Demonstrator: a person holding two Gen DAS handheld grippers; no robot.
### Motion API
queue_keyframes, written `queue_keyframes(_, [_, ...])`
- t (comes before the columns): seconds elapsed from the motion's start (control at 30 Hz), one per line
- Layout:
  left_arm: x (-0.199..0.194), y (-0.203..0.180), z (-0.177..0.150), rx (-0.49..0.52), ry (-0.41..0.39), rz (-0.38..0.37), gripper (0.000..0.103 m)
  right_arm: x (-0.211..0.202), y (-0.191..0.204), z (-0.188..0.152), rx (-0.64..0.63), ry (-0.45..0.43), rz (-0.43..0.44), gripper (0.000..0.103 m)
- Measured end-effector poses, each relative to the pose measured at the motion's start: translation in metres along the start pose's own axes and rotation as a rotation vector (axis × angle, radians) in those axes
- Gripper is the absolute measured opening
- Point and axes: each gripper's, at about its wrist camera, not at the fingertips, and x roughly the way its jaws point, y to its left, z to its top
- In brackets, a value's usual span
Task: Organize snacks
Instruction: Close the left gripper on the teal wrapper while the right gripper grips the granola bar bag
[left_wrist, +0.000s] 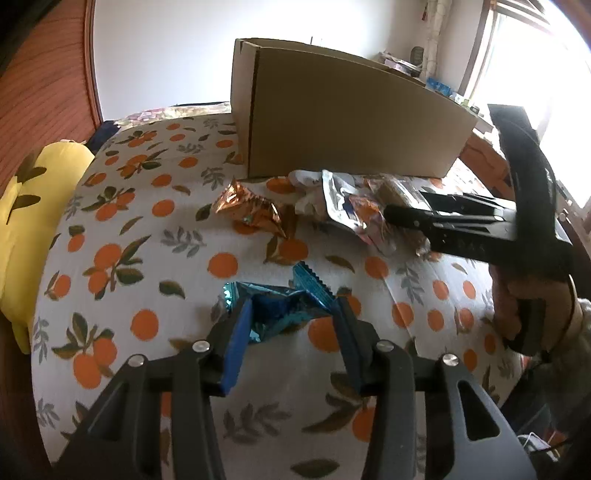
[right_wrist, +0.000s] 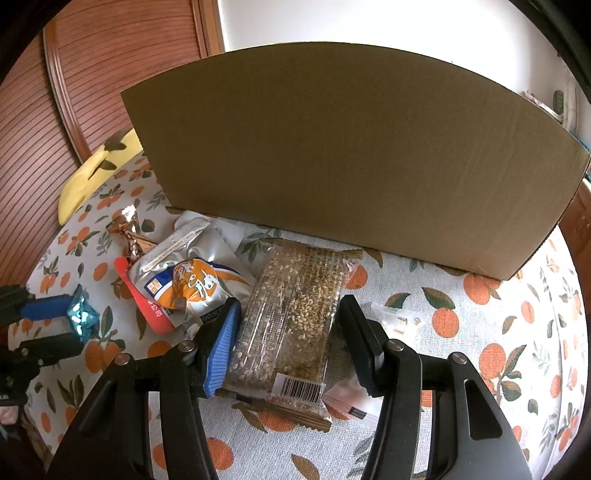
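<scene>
A blue foil snack packet (left_wrist: 284, 310) lies on the orange-print tablecloth (left_wrist: 155, 229). My left gripper (left_wrist: 291, 325) is open, its fingers on either side of the packet. A clear packet of sesame bar (right_wrist: 291, 314) lies on the cloth in front of the cardboard box (right_wrist: 354, 155). My right gripper (right_wrist: 288, 325) is open and straddles the sesame packet. A silver and orange pouch (right_wrist: 192, 273) and a copper foil packet (right_wrist: 129, 229) lie to its left. The copper packet (left_wrist: 251, 210) and the box (left_wrist: 343, 118) also show in the left wrist view.
A yellow cushion (left_wrist: 33, 221) sits at the table's left edge. Small clear wrappers (right_wrist: 399, 321) lie right of the sesame packet. A wooden slatted wall (right_wrist: 92, 74) stands behind. A window (left_wrist: 535, 55) is at the far right.
</scene>
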Motion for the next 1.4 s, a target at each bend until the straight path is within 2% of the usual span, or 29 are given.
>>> queue_keyframes(0.2, [0.014,0.0,0.01,-0.007,-0.003,0.043,0.055,0.0,0.0,0.0,-0.001,-0.001,0.001,0.056])
queue_keyframes(0.27, [0.018,-0.002,0.012,0.009,-0.007,0.06,0.067,0.0,0.0,0.0,-0.001,-0.002,0.001,0.056])
queue_keyframes(0.43, [0.026,-0.011,0.011,0.076,-0.023,0.139,0.068,0.0,0.0,0.0,0.0,-0.002,0.003,0.056])
queue_keyframes(0.67, [0.022,-0.009,0.013,0.114,-0.038,0.134,0.067,0.0,0.0,0.0,0.0,-0.002,0.003,0.056])
queue_keyframes(0.73, [0.018,-0.007,0.013,0.119,-0.053,0.127,0.061,0.0,0.0,0.0,0.0,-0.002,0.003,0.056])
queue_keyframes(0.77, [0.017,-0.007,0.013,0.12,-0.057,0.125,0.051,0.0,0.0,0.0,0.0,-0.002,0.003,0.056])
queue_keyframes(0.87, [0.015,-0.005,0.013,0.114,-0.042,0.105,0.035,0.0,0.0,-0.001,-0.001,-0.002,0.002,0.056])
queue_keyframes(0.97, [0.01,-0.008,0.011,0.118,-0.043,0.098,0.029,0.0,0.0,-0.001,0.0,-0.002,0.003,0.056])
queue_keyframes(1.1, [0.001,-0.012,0.007,0.105,-0.051,0.078,0.029,0.0,0.0,-0.001,-0.001,-0.002,0.002,0.056])
queue_keyframes(1.27, [-0.013,-0.017,0.006,0.093,-0.079,0.064,0.029,-0.002,-0.004,-0.001,0.019,-0.011,0.012,0.047])
queue_keyframes(1.4, [-0.019,-0.024,0.005,0.098,-0.09,0.052,0.029,-0.004,-0.005,0.0,0.02,-0.014,0.024,0.044])
